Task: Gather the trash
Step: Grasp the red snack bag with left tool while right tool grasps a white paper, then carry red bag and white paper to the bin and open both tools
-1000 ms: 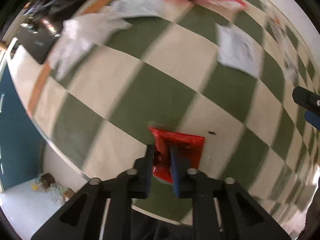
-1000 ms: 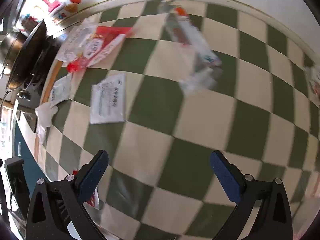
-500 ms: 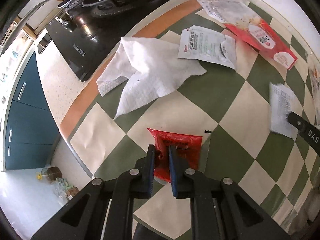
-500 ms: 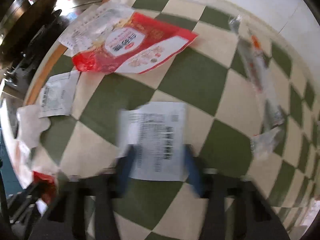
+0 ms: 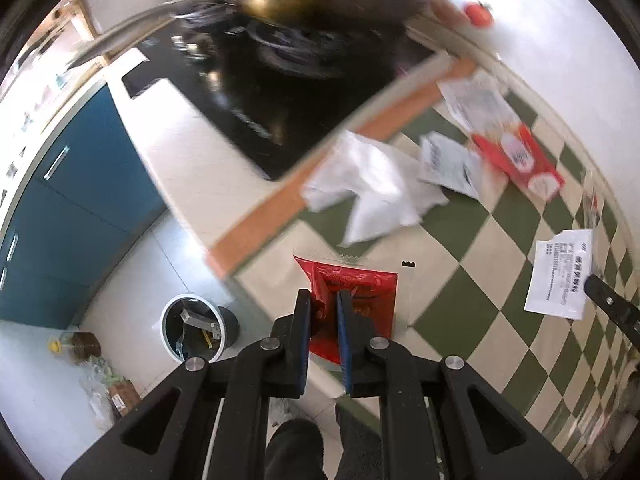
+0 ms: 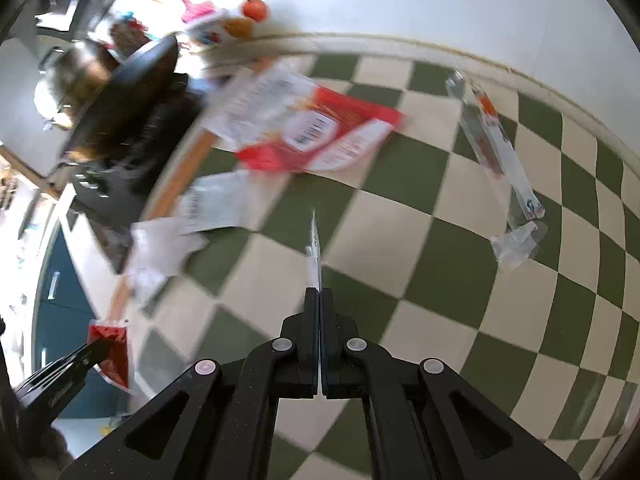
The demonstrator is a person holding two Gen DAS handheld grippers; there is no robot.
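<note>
My left gripper [image 5: 324, 300] is shut on a red wrapper [image 5: 364, 288], held up over the edge of the green-and-cream checked surface [image 5: 460, 312]. The right wrist view shows this wrapper [image 6: 114, 348] hanging at the lower left. My right gripper [image 6: 320, 296] is shut on a white printed paper sheet [image 6: 316, 248], seen edge-on and lifted off the checks. That sheet [image 5: 560, 276] shows flat at the right of the left wrist view. A grey trash bin [image 5: 196, 326] with some litter in it stands on the floor below.
Lying on the checks are a white tissue [image 5: 372, 184], a white packet [image 5: 448, 164], a red-and-white package [image 6: 320, 132], and a long clear wrapper [image 6: 496, 148] with a crumpled clear piece [image 6: 516, 244]. A black hob [image 5: 280, 92] with a pan lies beyond the orange border.
The right gripper went from wide open to shut on the paper sheet and lifted it. The left gripper rose with the red wrapper and swung toward the counter edge, bringing the bin into view.
</note>
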